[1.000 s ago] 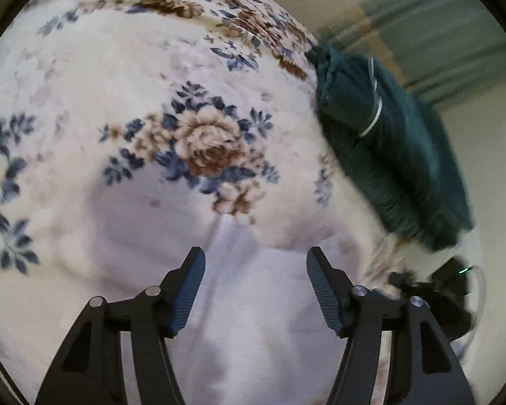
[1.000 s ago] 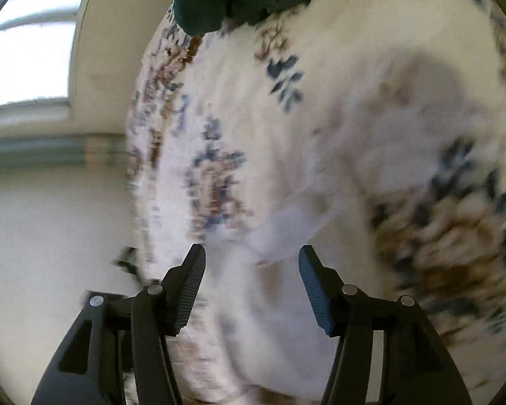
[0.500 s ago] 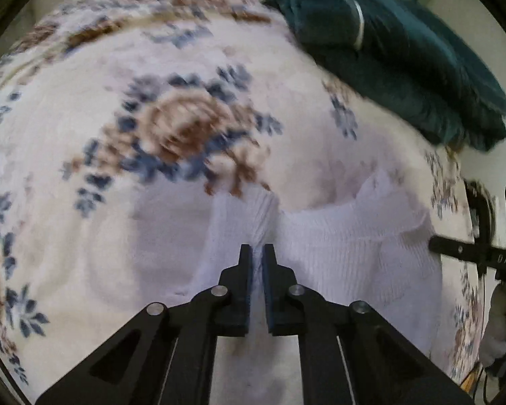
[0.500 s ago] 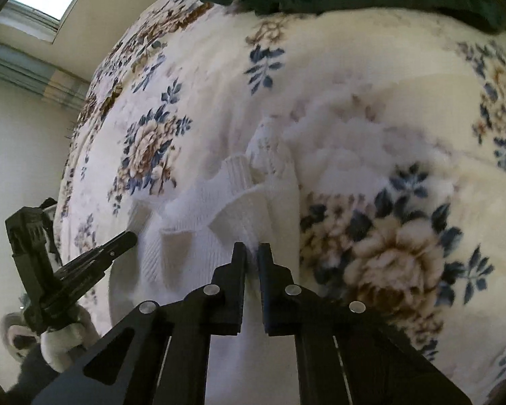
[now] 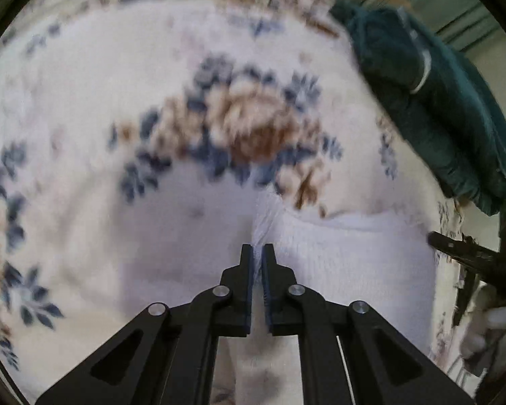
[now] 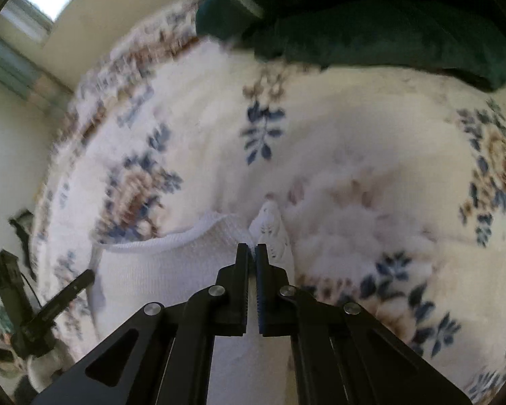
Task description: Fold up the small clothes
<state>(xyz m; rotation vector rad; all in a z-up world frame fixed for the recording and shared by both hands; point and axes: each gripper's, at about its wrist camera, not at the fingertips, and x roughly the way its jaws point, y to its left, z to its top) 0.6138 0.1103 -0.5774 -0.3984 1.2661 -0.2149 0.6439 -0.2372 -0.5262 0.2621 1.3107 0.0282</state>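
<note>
Both my claws are clamped now: left gripper (image 5: 258, 253) pinching one top corner of the white knit garment (image 5: 347, 270), right gripper (image 6: 252, 253) pinching the other corner, lacy trim bunched between its pads. The garment lies on the floral blanket (image 5: 84, 101), its top edge strung between my two grips, so its long axis runs claw to claw. The rest of it trails back under my fingers, toward me. The dark green bedding (image 6: 371, 27) sits well beyond it, at the blanket's far side. I'd say the fold turns on carrying this held edge evenly, neither hand nearer
</note>
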